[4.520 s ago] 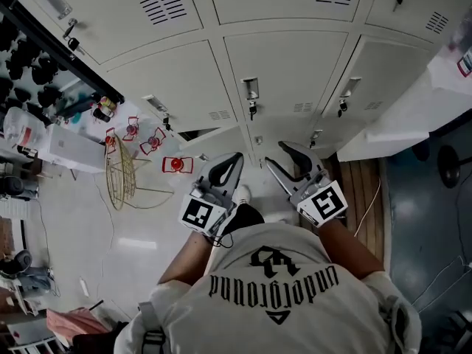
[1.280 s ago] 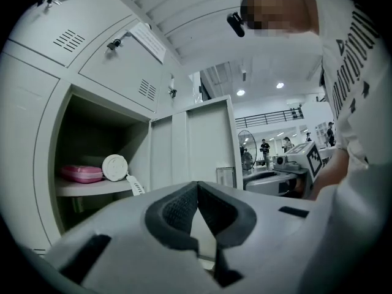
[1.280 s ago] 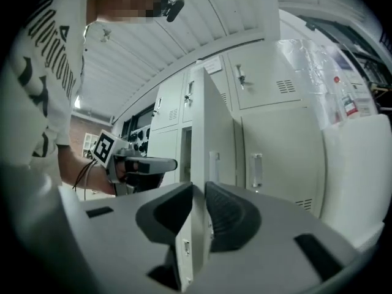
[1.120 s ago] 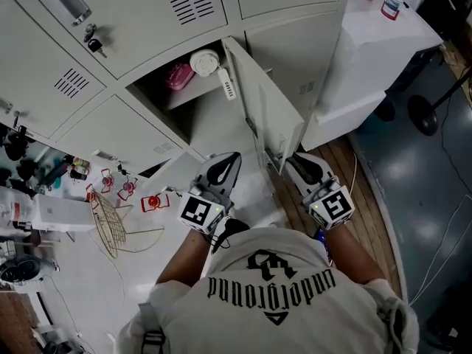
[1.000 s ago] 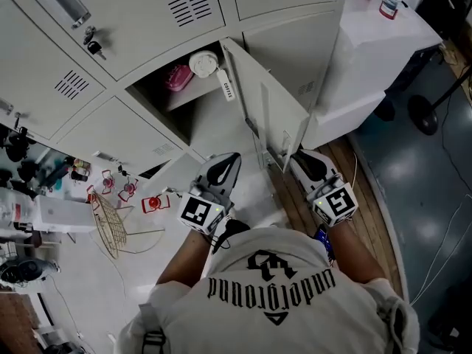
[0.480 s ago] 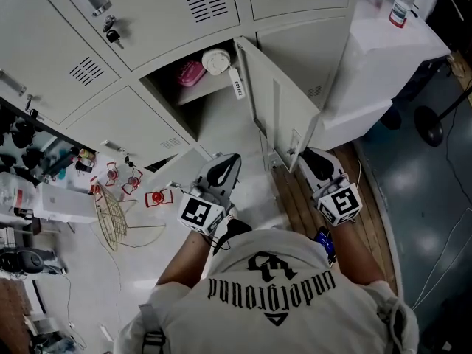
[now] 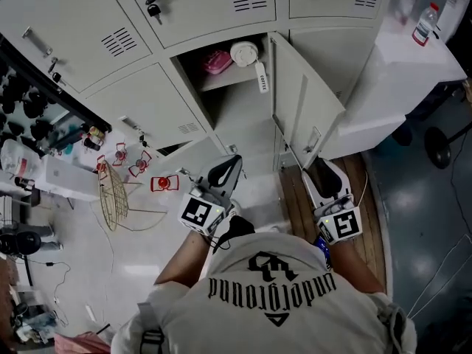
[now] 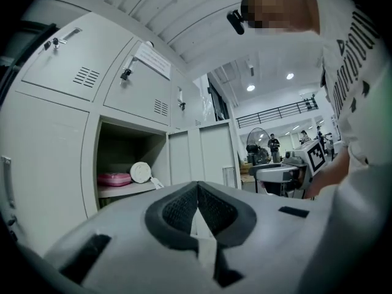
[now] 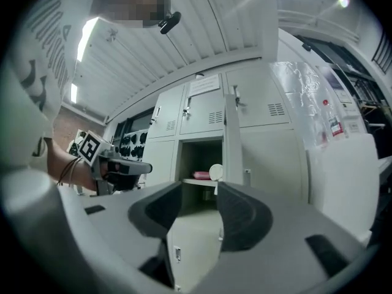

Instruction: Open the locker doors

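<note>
The middle locker door stands swung open, edge-on in the right gripper view. Its compartment holds a pink pouch and a white roll on a shelf. My right gripper sits just below the door's latch corner. Its jaws are opening, with nothing between them. My left gripper hangs low in front of the lockers. It is shut and empty. The left gripper view also shows the pouch and roll.
Closed lockers with keys surround the open one. A white cabinet with a bottle stands right of the door. A wire basket and red items lie on the floor at left. Wooden boards run under the right gripper.
The locker door, closed several seconds ago, now stands open. In the last second the right gripper drew back from the door's edge and its jaws parted. The left gripper stayed shut.
</note>
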`<state>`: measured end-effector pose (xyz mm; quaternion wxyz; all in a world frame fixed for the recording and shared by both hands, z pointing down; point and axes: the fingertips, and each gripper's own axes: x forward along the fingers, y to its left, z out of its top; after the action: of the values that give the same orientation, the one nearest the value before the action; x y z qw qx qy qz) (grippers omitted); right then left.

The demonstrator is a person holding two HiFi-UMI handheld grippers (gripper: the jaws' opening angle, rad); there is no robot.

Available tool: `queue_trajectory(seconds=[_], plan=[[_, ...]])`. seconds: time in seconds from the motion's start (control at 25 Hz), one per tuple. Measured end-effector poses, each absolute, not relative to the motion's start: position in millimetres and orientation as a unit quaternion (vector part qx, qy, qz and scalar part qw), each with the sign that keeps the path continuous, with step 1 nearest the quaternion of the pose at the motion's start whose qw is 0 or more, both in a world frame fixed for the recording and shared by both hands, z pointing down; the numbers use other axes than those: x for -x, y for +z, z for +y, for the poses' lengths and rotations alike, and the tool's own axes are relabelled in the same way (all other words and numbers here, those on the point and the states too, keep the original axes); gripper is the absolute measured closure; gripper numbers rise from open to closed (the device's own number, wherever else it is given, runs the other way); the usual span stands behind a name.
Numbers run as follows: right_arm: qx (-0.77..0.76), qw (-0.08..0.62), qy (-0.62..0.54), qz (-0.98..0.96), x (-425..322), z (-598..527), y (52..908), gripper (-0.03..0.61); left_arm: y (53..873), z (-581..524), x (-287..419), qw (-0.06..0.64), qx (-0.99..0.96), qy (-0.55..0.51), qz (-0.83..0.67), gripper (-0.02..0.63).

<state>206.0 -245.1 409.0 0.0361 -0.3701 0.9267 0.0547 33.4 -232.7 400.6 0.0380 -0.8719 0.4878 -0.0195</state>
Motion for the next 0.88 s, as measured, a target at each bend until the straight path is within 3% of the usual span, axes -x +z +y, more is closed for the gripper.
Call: queue_trajectory(seconds=[0.52, 0.88], plan=[[0.253, 0.049, 0.059, 0.964, -69.1, -215.5, 387.5, 0.393, 395.5, -208.7, 67.7, 0.059, 0.836, -0.013, 0.545, 0.606], [0.19, 0.048, 0.054, 0.979, 59.3, -212.0, 386.6, 0.393, 392.1, -197.7, 176.6, 0.057, 0.812, -0.007, 0.581, 0.606]])
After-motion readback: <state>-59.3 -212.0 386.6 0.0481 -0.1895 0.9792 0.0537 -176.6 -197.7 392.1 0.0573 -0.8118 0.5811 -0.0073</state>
